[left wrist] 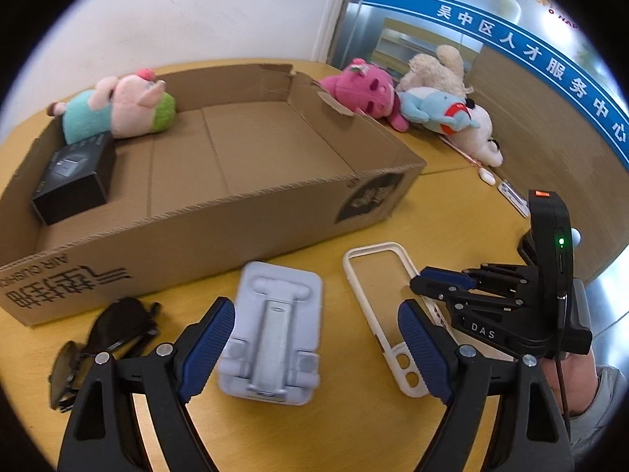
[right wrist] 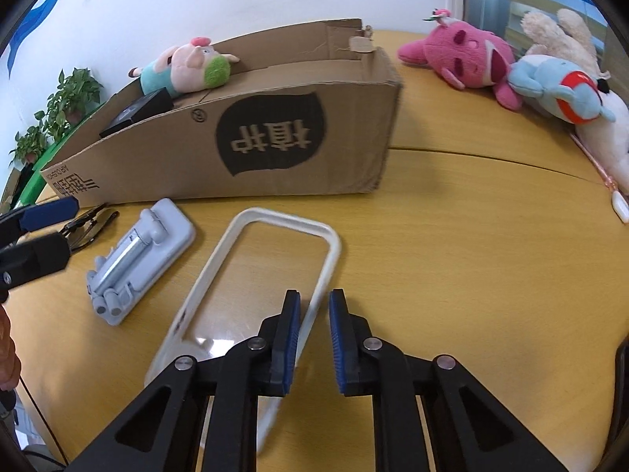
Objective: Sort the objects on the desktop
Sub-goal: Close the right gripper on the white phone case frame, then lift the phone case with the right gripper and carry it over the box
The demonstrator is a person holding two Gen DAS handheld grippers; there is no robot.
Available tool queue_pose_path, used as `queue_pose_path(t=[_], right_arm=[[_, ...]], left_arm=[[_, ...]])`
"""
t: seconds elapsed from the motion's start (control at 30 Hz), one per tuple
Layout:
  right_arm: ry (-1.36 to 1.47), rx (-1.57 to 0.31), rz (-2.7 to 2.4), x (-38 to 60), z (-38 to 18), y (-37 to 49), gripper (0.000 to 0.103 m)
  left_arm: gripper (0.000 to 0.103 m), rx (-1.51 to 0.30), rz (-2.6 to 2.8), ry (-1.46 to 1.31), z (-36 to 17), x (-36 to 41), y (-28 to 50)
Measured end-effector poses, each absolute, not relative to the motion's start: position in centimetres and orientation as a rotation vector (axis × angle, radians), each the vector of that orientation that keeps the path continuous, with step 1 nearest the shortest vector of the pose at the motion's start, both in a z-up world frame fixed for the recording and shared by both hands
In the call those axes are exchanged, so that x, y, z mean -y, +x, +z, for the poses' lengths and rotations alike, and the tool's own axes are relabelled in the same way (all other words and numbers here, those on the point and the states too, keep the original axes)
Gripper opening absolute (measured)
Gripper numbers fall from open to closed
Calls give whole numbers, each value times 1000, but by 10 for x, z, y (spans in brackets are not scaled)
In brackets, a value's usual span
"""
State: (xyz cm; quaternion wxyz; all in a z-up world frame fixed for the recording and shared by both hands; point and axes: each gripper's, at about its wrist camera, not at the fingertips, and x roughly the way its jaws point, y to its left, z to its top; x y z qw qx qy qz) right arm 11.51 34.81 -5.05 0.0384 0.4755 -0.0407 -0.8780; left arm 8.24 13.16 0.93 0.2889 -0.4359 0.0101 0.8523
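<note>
A pale grey folding phone stand lies on the yellow table between the wide-open fingers of my left gripper. It also shows in the right wrist view. A white phone case frame lies beside it. My right gripper straddles the case's right rail with its jaws a narrow gap apart, and I cannot tell whether they touch it. Black sunglasses lie left of the stand. A cardboard box holds a black box and a pig plush.
A pink plush, a blue plush and a cream plush lie at the table's far right near a glass wall. A small white tag on a cord lies by the right edge. Potted plants stand at the left.
</note>
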Motion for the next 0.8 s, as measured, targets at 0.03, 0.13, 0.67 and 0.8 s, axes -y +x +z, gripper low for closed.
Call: queue_pose_path(t=[0.03,0.13,0.67,0.8], right_arm=[[1460,129,-2692,-352,-50,117,12],[1461,148,-2690,-360,-51,121,9],[1388,179,-2670,-373,-43,154,30],[1424,149,-2677,-372,-51,153,24]], left_arm=[[85,-24,2259,-1171,7,-136,83],[85,-1,2193,-1192,2,-153,83],[62,-16,2048,-1366,-36,-209,91],[47,-25,2065,-1353,-38,-210,93]])
